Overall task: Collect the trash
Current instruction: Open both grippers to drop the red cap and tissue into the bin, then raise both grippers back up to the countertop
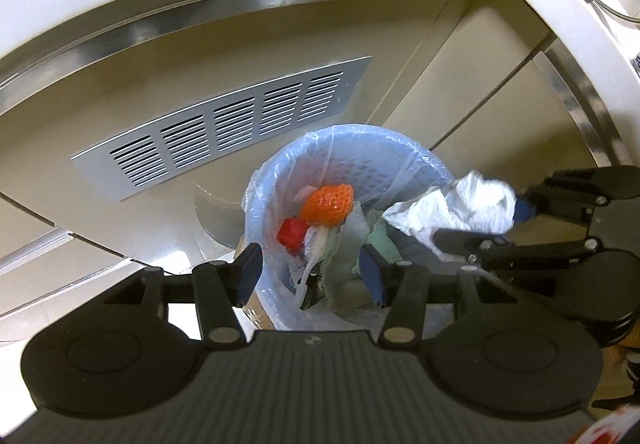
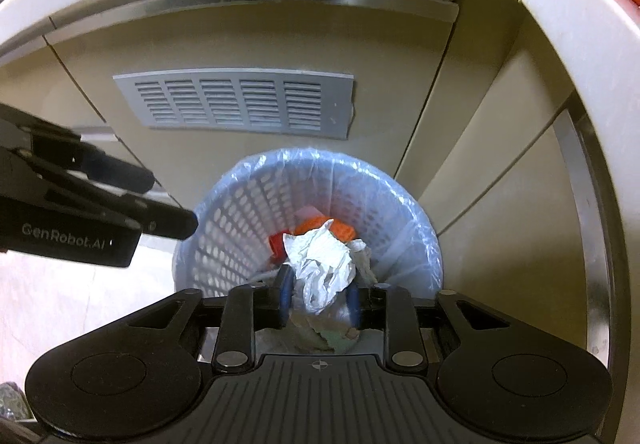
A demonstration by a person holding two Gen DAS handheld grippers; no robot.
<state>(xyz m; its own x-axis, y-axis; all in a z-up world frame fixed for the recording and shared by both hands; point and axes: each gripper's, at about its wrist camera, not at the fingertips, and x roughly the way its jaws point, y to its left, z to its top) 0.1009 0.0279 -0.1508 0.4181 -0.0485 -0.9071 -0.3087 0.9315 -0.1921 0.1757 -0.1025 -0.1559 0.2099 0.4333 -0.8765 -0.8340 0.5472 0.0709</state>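
Over the bin (image 2: 240,220) I have the right gripper (image 2: 320,298) with jaws spread around a white tissue (image 2: 324,264), which looks loose. My left gripper (image 1: 310,270) hangs spread and empty above the bin's trash.

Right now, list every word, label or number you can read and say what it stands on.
"GenRobot.AI": white lettering on the black body of the left hand-held gripper, seen in the right wrist view.
Nothing else is readable; the small crosshair mark on the right hand-held gripper carries no text.
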